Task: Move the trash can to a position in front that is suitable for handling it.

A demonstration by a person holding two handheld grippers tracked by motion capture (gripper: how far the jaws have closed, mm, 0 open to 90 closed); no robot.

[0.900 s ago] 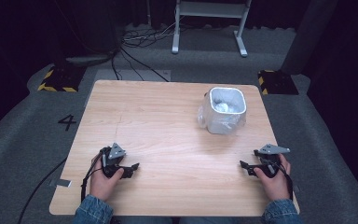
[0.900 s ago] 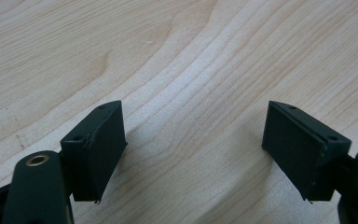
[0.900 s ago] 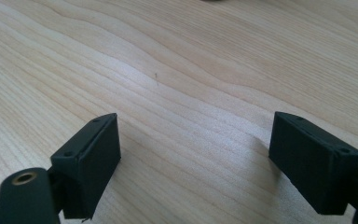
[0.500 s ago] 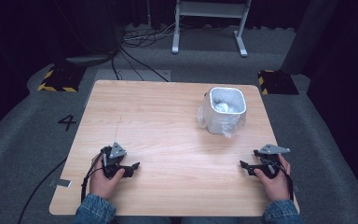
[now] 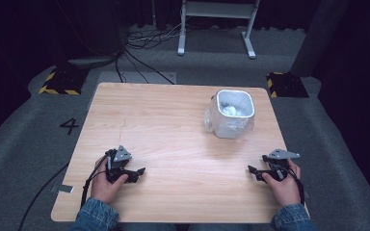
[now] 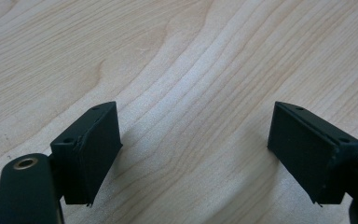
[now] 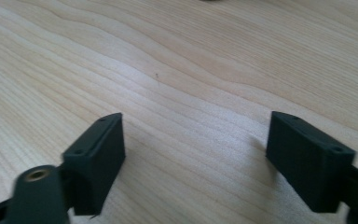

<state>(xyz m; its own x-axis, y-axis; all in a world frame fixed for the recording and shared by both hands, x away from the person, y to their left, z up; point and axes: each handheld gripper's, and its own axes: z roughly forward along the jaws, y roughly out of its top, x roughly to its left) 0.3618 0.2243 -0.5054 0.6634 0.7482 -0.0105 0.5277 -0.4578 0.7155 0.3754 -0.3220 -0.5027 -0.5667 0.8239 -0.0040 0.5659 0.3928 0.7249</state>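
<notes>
Pale grained wood forms your table (image 5: 173, 125); a rounded white bin (image 5: 231, 114), plastic-lined, stands toward its far right corner. Your left gripper (image 5: 136, 173) and right gripper (image 5: 253, 171) rest released, near the front edge.

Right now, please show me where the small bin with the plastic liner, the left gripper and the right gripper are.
Small bin (image 5: 232, 126): high view, on its front wall.
Left gripper (image 5: 136, 172): high view, between its open jaw tips.
Right gripper (image 5: 253, 171): high view, between its open jaw tips.
</notes>
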